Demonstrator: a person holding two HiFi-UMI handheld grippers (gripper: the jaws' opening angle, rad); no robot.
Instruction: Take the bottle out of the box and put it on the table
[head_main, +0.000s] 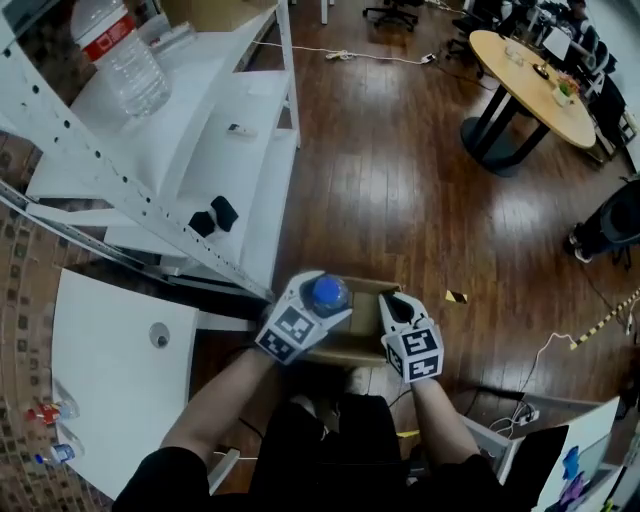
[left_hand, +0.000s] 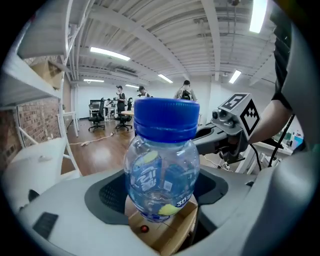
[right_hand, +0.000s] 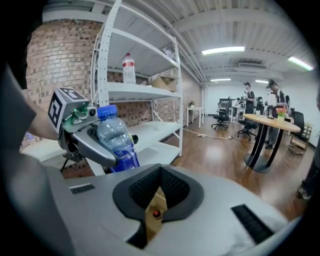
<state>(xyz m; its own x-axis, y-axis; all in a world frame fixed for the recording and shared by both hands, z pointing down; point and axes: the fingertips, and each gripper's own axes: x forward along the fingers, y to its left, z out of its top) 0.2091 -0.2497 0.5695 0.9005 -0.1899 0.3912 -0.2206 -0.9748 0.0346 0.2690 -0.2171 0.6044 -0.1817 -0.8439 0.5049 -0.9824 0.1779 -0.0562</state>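
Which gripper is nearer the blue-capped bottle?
Left. The left gripper holds the bottle between its jaws; the right gripper sits apart, to the bottle's right.
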